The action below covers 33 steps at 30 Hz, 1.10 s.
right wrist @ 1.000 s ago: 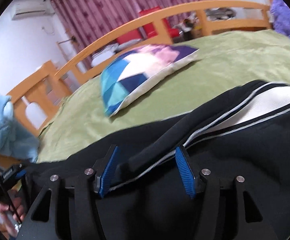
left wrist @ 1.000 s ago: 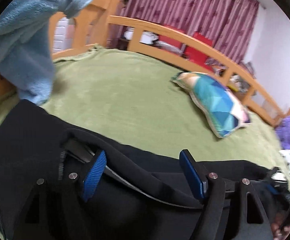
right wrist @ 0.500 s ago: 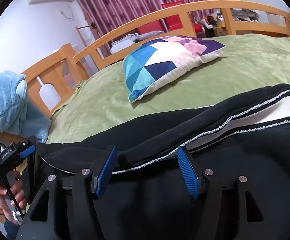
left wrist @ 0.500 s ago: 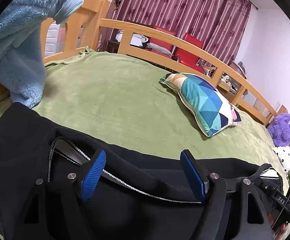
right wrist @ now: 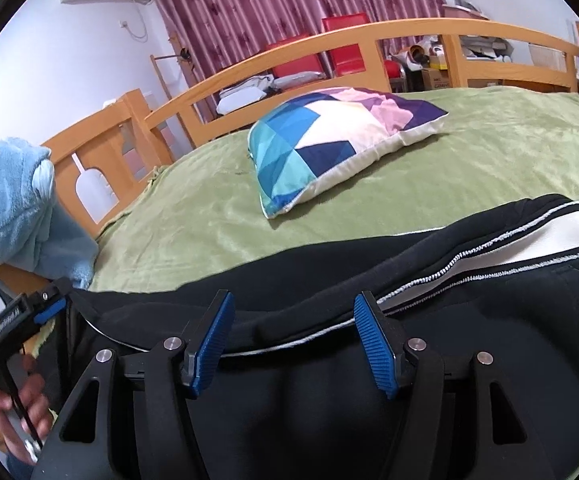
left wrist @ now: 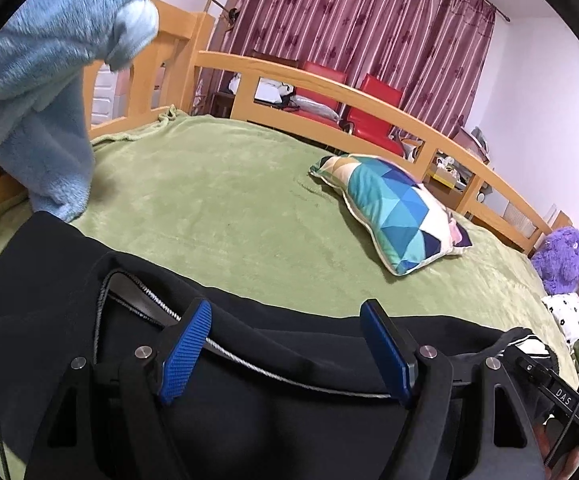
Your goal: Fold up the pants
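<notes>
Black pants (left wrist: 273, 408) with a white side stripe lie across the near edge of a green bed (left wrist: 225, 200). In the left wrist view my left gripper (left wrist: 289, 344) is open, its blue pads either side of the pants' folded edge, just above the cloth. In the right wrist view the pants (right wrist: 329, 400) fill the foreground, the white stripe (right wrist: 561, 236) at right. My right gripper (right wrist: 295, 340) is open over a raised fold of the pants. The left gripper and hand also show at far left in that view (right wrist: 13, 320).
A patterned blue, white and pink pillow (left wrist: 393, 208) lies mid-bed. A light blue fleece garment (left wrist: 45, 92) hangs over the wooden footboard at left. A purple plush toy (left wrist: 561, 260) sits at the far right. A wooden rail (left wrist: 369, 96) runs along the far side.
Both grippers have lowered and drawn back a little over the pants while staying open. The views have steadied, and the pants lie flatter along the near edge.
</notes>
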Motion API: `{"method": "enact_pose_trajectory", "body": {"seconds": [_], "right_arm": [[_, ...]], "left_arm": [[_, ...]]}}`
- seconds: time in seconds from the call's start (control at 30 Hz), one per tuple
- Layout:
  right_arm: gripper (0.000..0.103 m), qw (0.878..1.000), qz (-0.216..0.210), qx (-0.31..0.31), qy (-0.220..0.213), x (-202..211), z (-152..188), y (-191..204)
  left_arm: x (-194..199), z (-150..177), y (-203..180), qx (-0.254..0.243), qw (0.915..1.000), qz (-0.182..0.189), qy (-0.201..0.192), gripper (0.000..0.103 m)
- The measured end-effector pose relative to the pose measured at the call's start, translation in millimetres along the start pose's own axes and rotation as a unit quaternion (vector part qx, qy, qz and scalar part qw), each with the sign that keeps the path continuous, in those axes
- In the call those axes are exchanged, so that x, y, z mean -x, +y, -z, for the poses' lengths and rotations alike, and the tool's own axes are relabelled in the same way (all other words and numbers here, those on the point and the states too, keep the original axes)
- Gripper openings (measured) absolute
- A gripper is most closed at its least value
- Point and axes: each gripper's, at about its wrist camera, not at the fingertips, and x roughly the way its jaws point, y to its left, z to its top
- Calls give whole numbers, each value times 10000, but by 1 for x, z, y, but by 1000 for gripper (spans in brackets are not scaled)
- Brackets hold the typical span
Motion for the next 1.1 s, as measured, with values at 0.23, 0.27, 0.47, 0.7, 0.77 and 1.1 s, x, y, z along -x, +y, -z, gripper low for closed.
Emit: {"method": "enact_pose_trajectory", "body": {"seconds": [0.23, 0.27, 0.47, 0.7, 0.77, 1.1], "right_arm": [[62, 9986, 341, 363, 187, 68, 21, 20], [62, 9985, 336, 376, 204, 81, 26, 18], [67, 9984, 562, 66, 42, 168, 54, -9], [72, 9946, 786, -604, 296, 184, 101, -61], [72, 9938, 811, -673, 365, 179, 107, -72], [72, 9908, 728, -865, 742, 123, 118, -100]], "left_arm": [[68, 38, -3, -337, 9993, -106, 105, 75], [76, 44, 1, -297, 9993, -130, 165, 75], [127, 79, 33, -117, 9980, -232, 572, 75], [145, 110, 74, 364, 9953, -299, 845, 75], [141, 116, 79, 383, 9947, -299, 910, 75], [78, 130, 84, 767, 9871, 383, 1354, 74]]}}
